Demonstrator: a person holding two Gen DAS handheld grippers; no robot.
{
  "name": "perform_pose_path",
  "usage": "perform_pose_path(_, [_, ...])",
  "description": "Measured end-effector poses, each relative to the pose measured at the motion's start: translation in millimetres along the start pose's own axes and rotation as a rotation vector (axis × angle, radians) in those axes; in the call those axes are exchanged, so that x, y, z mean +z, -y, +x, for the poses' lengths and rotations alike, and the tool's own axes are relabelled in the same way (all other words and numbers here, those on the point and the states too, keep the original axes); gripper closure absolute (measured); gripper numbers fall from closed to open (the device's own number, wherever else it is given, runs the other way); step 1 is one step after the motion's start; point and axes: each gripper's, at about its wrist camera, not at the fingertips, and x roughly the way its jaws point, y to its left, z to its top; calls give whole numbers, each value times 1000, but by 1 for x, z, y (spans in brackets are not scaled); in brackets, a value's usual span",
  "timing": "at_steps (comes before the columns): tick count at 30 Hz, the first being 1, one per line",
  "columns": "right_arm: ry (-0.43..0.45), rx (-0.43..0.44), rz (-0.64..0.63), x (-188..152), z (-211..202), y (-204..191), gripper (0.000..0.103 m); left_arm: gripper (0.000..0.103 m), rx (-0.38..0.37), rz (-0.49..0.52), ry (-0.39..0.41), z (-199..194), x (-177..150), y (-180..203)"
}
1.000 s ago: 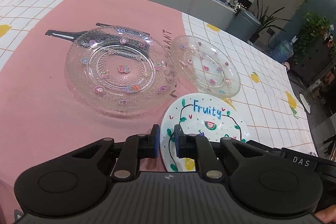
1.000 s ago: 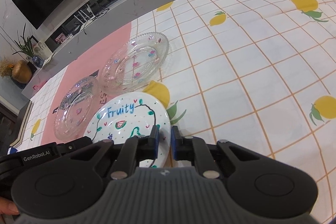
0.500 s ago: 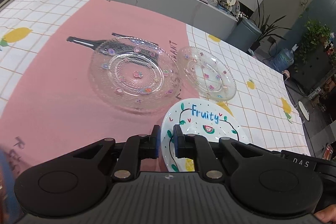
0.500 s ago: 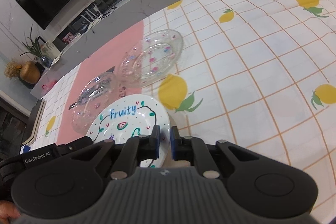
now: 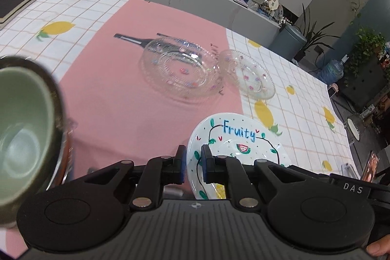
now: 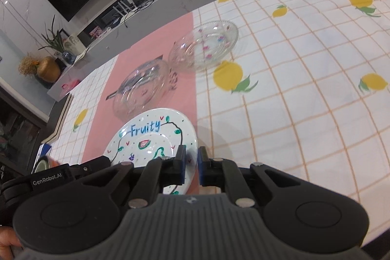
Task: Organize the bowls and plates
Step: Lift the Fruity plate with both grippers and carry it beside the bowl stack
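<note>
Your left gripper is matte black, with two round side housings, silver rivets on its linkage arms, blue pads inside the fingertips and a ribbed grey top plate bearing a small cross emblem. Your right gripper is built the same. White lettering reads "DAS" on the right one's side and "GenRobot.AI" on the left one's. Bare fingertips show at the frame corners.

Two glass plates lie side by side — the printed plate nearer.
</note>
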Motion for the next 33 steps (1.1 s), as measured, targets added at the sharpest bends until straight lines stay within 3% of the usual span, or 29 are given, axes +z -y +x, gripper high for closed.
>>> perform_pose_path(13, [-35, 4, -11, -29, -3, -5, 96, 89, 30, -19, -28, -16, -32, -15])
perform_pose_path(33, [-85, -24, -36, -40, 14, -7, 95, 89, 75, -7, -51, -8, -43, -21])
